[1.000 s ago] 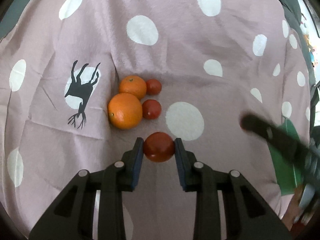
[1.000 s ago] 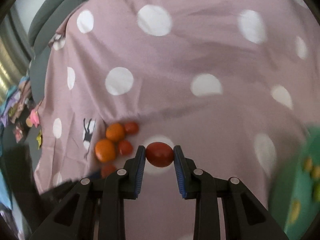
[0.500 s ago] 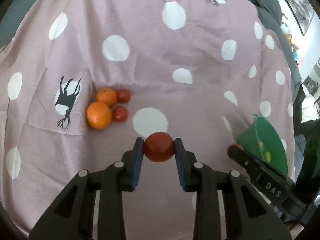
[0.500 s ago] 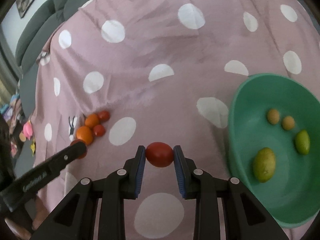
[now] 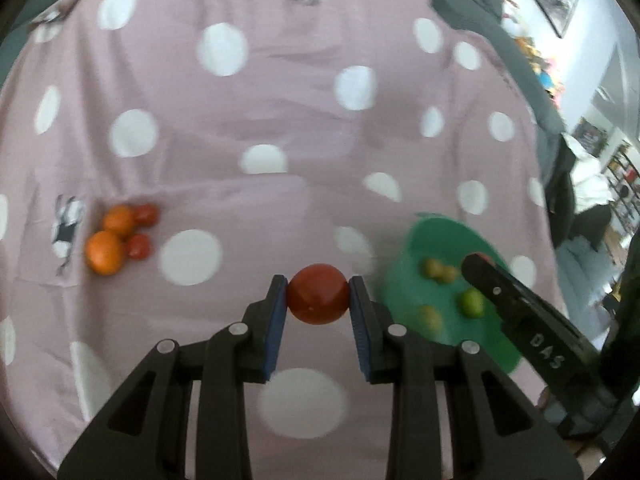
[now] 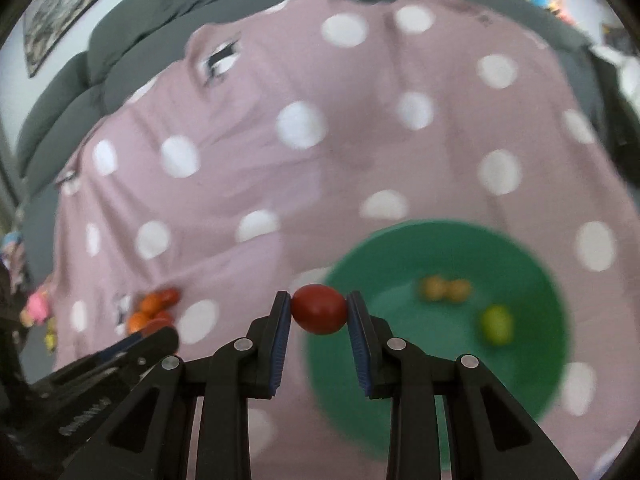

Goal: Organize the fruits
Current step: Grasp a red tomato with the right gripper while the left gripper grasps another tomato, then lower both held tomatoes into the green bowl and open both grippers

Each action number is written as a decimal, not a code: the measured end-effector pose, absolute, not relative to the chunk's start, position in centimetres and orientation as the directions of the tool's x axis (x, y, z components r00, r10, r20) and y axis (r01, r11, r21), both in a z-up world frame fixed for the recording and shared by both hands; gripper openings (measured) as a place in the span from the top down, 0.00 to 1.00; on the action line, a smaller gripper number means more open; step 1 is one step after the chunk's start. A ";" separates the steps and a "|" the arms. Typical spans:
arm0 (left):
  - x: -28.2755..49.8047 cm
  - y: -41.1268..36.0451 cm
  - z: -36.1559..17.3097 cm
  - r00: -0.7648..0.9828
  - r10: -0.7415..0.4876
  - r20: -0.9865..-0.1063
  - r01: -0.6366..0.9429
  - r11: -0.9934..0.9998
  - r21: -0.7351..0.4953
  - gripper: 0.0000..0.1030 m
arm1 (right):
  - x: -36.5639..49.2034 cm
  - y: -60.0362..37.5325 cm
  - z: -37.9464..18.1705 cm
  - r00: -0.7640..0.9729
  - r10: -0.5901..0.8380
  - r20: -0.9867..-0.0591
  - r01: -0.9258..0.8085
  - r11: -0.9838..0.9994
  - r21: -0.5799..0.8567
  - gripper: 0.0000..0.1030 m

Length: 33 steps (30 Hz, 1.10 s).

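My left gripper (image 5: pixel 318 300) is shut on a red tomato (image 5: pixel 318 299), held above the pink dotted cloth. My right gripper (image 6: pixel 319 309) is shut on another red tomato (image 6: pixel 319 309), just at the left rim of the green bowl (image 6: pixel 532 360). The bowl holds two small brown fruits (image 6: pixel 444 289) and a green lime (image 6: pixel 496 325). In the left wrist view the bowl (image 5: pixel 432 240) lies to the right, with the right gripper's finger (image 5: pixel 520 312) over it. Two oranges (image 5: pixel 105 256) and two small tomatoes (image 5: pixel 139 246) sit together on the cloth at the left.
The pink cloth with white dots (image 5: pixel 280 120) covers a grey sofa (image 6: pixel 160 40). Framed pictures hang on the wall behind. Toys and shelves show at the room's edges. The left gripper's finger (image 6: pixel 120 356) crosses the lower left of the right wrist view.
Both grippers have risen and swung right, away from the fruit pile toward the green bowl, each still holding its tomato. The bowl now sits under the right gripper.
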<state>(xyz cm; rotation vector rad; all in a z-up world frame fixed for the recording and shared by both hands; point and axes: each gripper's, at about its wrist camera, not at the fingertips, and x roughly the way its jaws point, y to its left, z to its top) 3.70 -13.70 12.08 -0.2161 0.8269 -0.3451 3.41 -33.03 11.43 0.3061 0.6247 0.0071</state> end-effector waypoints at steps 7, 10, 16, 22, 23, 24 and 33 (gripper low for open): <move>3.5 -19.2 12.8 0.604 -0.413 -0.682 0.318 0.909 -0.270 0.70 | 2.2 -37.3 11.1 0.816 0.012 -0.578 0.201 0.932 0.302 0.70; 3.7 -20.7 12.4 0.585 -0.419 -0.694 0.336 0.904 -0.263 0.70 | 1.9 -38.8 10.7 0.810 -0.001 -0.587 0.233 0.918 0.320 0.70; 4.1 -23.9 11.1 0.540 -0.429 -0.724 0.386 0.891 -0.240 0.70 | 1.7 -40.4 9.7 0.798 -0.014 -0.602 0.277 0.897 0.346 0.70; 4.3 -25.4 10.0 0.520 -0.418 -0.745 0.399 0.890 -0.220 0.70 | 2.0 -40.9 9.1 0.798 0.027 -0.602 0.252 0.892 0.374 0.70; 4.4 -25.6 9.8 0.514 -0.419 -0.748 0.403 0.888 -0.221 0.70 | 2.1 -41.0 9.1 0.797 0.030 -0.604 0.252 0.891 0.377 0.70; 4.4 -25.9 9.7 0.509 -0.420 -0.751 0.409 0.886 -0.219 0.70 | 2.2 -41.0 8.9 0.794 0.035 -0.606 0.251 0.890 0.380 0.70; 4.3 -27.6 8.6 0.487 -0.415 -0.769 0.427 0.881 -0.205 0.70 | 2.3 -41.7 8.4 0.776 0.018 -0.631 0.280 0.886 0.370 0.70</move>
